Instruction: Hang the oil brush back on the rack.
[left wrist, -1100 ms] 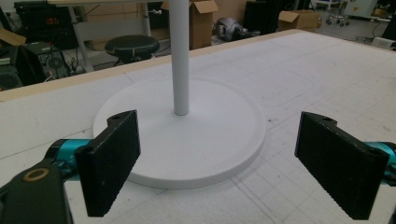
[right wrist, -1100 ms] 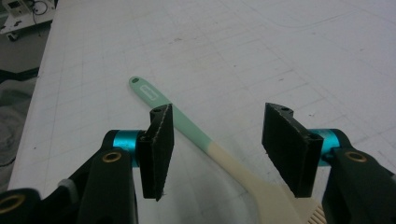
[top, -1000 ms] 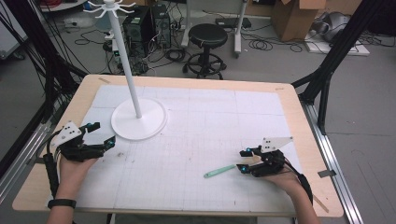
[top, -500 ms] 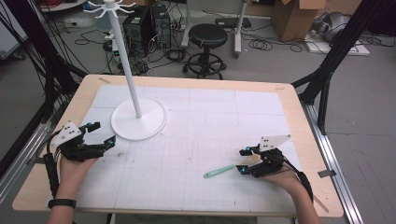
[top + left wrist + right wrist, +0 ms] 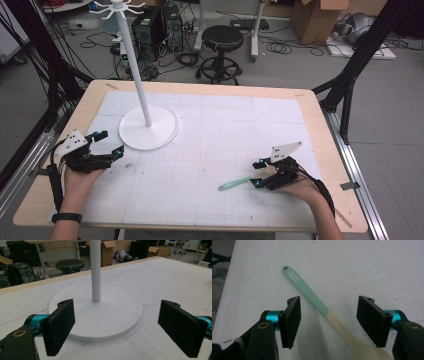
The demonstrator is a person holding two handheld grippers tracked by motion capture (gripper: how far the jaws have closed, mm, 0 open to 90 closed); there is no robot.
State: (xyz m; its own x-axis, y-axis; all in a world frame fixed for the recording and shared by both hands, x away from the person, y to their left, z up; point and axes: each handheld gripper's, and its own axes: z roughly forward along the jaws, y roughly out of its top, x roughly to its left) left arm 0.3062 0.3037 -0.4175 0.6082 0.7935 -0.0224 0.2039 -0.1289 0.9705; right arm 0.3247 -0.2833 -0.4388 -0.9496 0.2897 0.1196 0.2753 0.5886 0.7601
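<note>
Mint-green and cream, the spoon (image 5: 325, 312) lies flat on the table mat (image 5: 210, 150), passing between the jaws of the right gripper (image 5: 328, 323), whose pads stand apart and clear of it after a slight narrowing just now; its green handle end points away beyond the fingertips. The left gripper (image 5: 125, 327) hangs wide with nothing between its pads, the white stand base (image 5: 105, 312) just ahead.
</note>
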